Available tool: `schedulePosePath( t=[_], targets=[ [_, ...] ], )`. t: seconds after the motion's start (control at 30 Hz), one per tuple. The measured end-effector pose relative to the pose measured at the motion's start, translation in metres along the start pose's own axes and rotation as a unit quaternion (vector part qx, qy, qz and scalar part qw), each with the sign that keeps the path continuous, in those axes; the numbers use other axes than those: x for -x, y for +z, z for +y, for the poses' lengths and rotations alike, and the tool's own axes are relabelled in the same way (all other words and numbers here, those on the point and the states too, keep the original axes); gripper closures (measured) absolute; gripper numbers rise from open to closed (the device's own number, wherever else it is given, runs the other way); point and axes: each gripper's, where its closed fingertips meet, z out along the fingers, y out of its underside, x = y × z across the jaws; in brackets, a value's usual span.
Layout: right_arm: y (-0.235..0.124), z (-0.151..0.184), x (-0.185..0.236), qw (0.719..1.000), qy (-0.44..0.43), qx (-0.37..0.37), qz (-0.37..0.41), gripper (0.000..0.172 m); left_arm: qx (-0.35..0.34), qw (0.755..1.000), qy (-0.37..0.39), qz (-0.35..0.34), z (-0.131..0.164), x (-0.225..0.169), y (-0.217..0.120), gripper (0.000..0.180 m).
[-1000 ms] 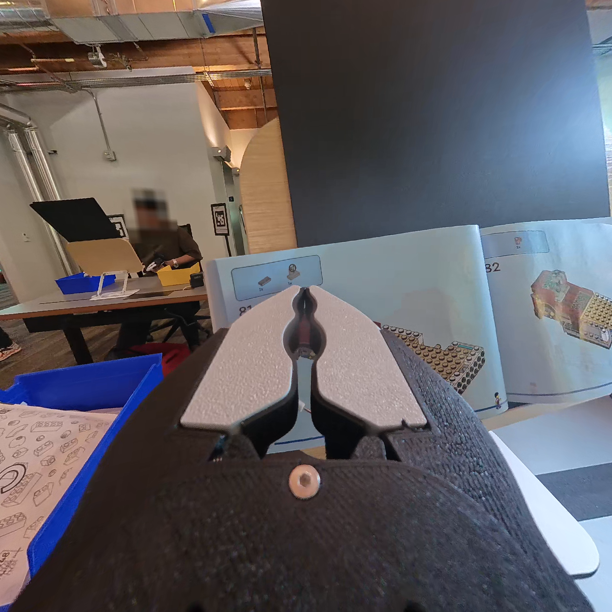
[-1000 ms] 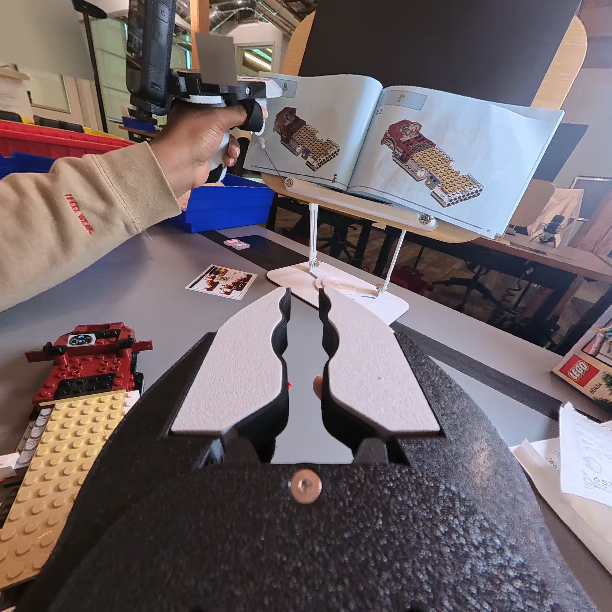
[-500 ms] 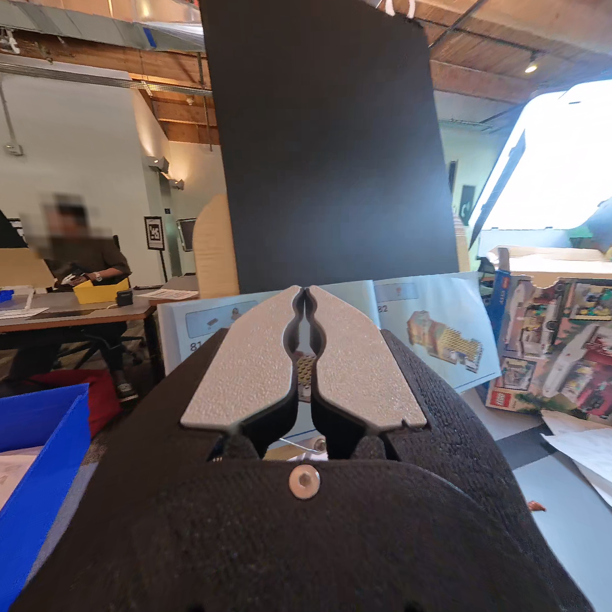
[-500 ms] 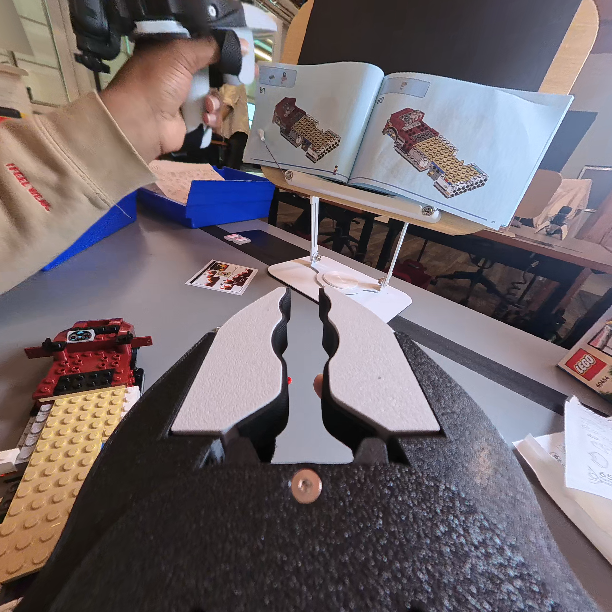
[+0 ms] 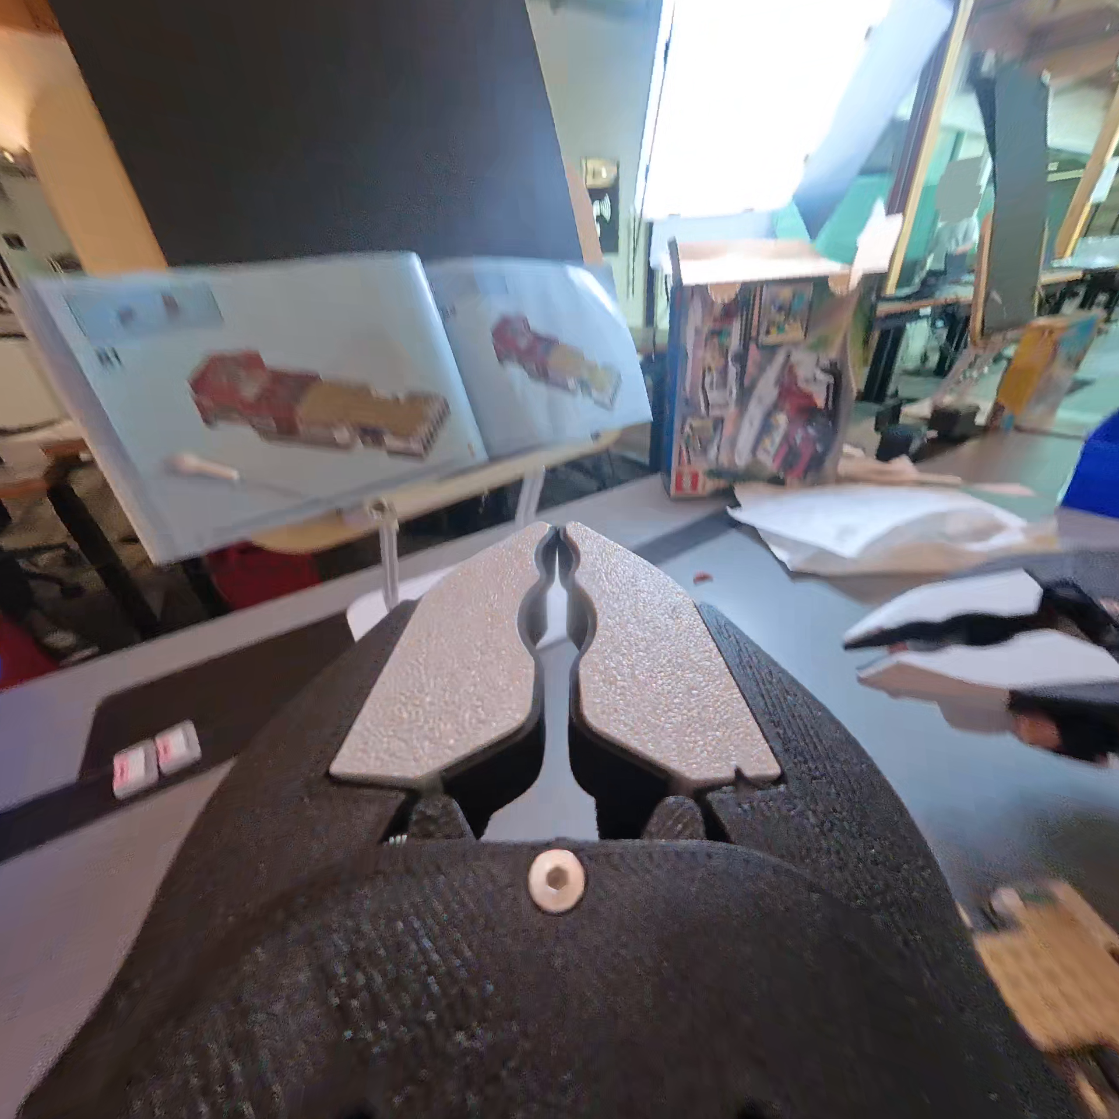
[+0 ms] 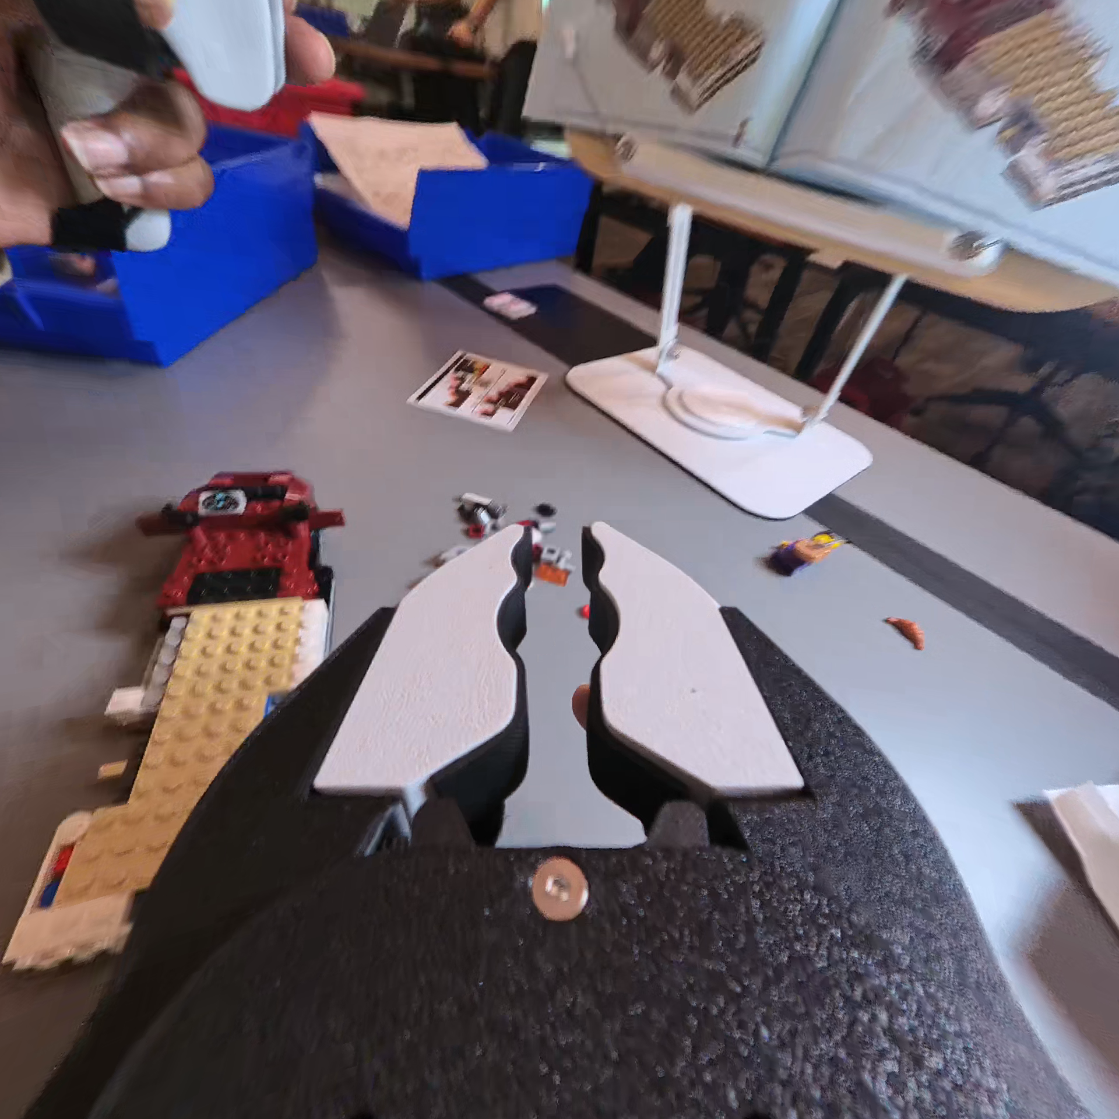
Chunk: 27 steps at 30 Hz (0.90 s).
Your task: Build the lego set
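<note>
grey worktop (image 6: 363, 393) across the whole view, carrying everything. at 1 o'clock, raised on a white stand (image 6: 726, 436), open instruction booklet (image 5: 303, 375) with pictures of a red and tan vehicle. at 11 o'clock, blue bins (image 6: 460, 206). at 9 o'clock, half-built brick vehicle (image 6: 230, 605), red cab done, long tan studded plate behind it bare on top; looks only partly finished against the booklet pictures, though how many steps remain cannot be told. in the centre, right hand-held gripper (image 6: 554, 533) low over the worktop, jaws a little apart, holding nothing; just beyond its tips, a scatter of small loose pieces (image 6: 484, 514), not yet attached. left hand-held gripper (image 5: 560, 533) raised toward the booklet, tips closed together, nothing visible between them. smallest: sticker sheet (image 6: 478, 390) at 12 o'clock, purple minifigure (image 6: 805, 552) at 2 o'clock.
</note>
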Motion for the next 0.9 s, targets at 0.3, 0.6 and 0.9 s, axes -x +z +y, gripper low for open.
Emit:
schedulePosePath(
  t=[0.3, 0.6, 0.9],
  targets=[
    [0.027, 0.053, 0.04, 0.96, -0.035, 0.212, -0.179, 0.156, 0.118, 0.991, -0.035, 0.044, 0.104, -0.044, -0.063, 0.173],
    [0.044, 0.062, 0.067, 0.937, -0.086, 0.266, -0.207, 0.158, 0.13, 0.989, 0.009, 0.065, 0.115, -0.047, -0.062, 0.169],
    [0.057, 0.071, 0.058, 0.917, -0.049, 0.351, -0.182, 0.153, 0.133, 0.988, 0.007, 0.072, 0.116, -0.046, -0.062, 0.171]
  ],
)
